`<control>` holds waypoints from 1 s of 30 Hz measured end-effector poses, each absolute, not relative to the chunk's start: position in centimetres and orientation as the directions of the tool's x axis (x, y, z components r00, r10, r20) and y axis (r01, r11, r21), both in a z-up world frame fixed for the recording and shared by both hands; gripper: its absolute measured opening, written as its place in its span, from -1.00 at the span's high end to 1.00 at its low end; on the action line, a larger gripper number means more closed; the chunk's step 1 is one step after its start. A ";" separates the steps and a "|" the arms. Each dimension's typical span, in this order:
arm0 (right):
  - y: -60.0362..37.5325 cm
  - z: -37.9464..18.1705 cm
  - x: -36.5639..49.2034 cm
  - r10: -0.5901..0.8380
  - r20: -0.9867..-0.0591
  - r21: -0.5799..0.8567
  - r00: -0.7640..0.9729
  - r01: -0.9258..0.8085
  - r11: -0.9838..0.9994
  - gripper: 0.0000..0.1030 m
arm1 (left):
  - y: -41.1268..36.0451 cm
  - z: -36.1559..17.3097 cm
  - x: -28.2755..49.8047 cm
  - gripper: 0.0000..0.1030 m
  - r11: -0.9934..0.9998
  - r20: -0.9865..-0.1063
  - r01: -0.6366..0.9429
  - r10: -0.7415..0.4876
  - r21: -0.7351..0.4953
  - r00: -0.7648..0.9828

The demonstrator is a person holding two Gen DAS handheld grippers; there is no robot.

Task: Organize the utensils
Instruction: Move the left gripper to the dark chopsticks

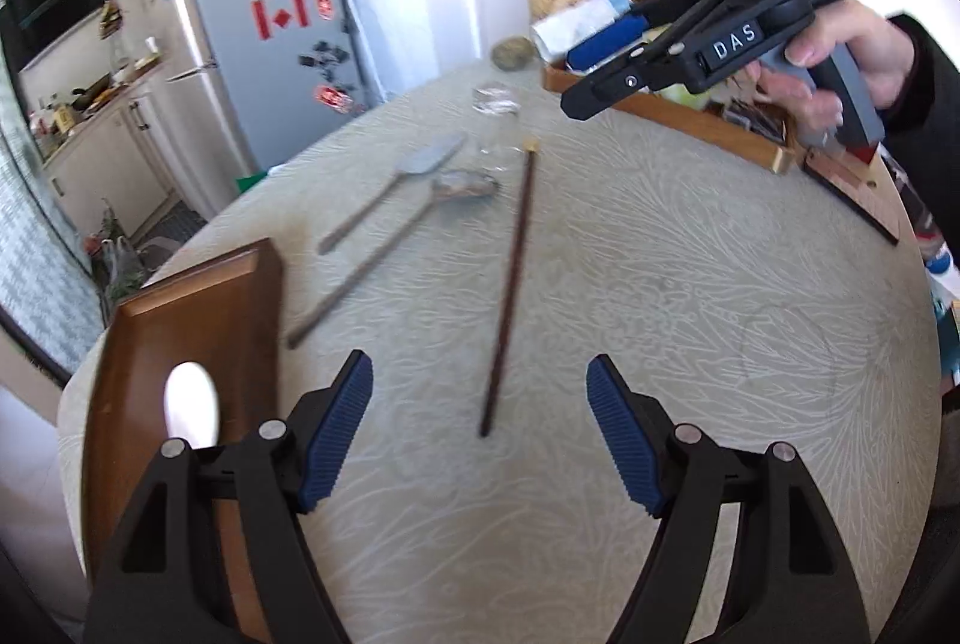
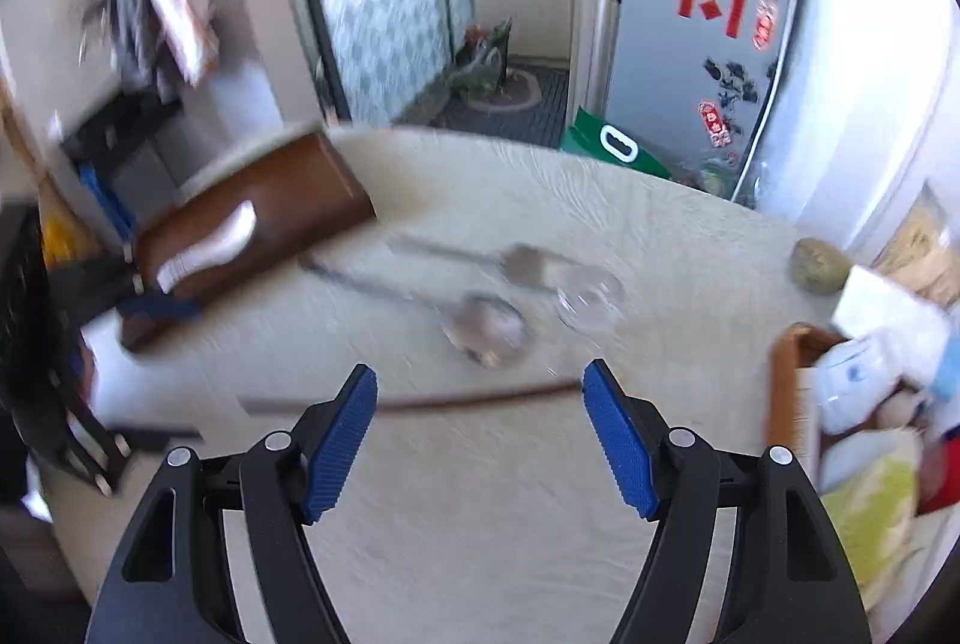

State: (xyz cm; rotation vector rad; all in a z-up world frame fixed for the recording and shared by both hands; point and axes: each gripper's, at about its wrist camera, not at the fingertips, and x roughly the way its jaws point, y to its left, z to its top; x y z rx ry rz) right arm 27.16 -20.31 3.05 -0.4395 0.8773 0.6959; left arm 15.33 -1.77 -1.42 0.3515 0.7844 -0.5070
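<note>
A dark chopstick lies on the pale tablecloth just ahead of my open, empty left gripper. A metal spatula and a metal ladle lie beyond it to the left. A brown wooden tray at the left holds a white spoon. My right gripper is open and empty above the chopstick; its body hangs over the far table. The blurred right view shows the tray, white spoon, spatula and ladle.
A second wooden tray full of packets sits at the far right, also in the right wrist view. A clear glass and a round brownish lump stand at the far edge. A grey fridge stands behind the table.
</note>
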 end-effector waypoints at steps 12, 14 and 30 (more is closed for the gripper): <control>-19.2 -1.4 28.6 0.246 -0.912 -0.211 0.328 -0.890 0.405 -0.03 | -3.5 -4.0 19.2 -0.49 0.837 -0.780 0.547 -0.344 -0.002 0.523; -18.4 -2.1 28.8 0.251 -0.921 -0.201 0.298 -0.915 0.351 -0.03 | -3.4 -4.4 19.6 -0.49 0.840 -0.784 0.543 -0.344 -0.011 0.517; -15.8 -3.5 32.3 0.267 -0.961 0.004 0.078 -0.956 0.293 -0.02 | -3.4 -5.6 21.0 -0.48 0.819 -0.806 0.574 -0.358 -0.028 0.471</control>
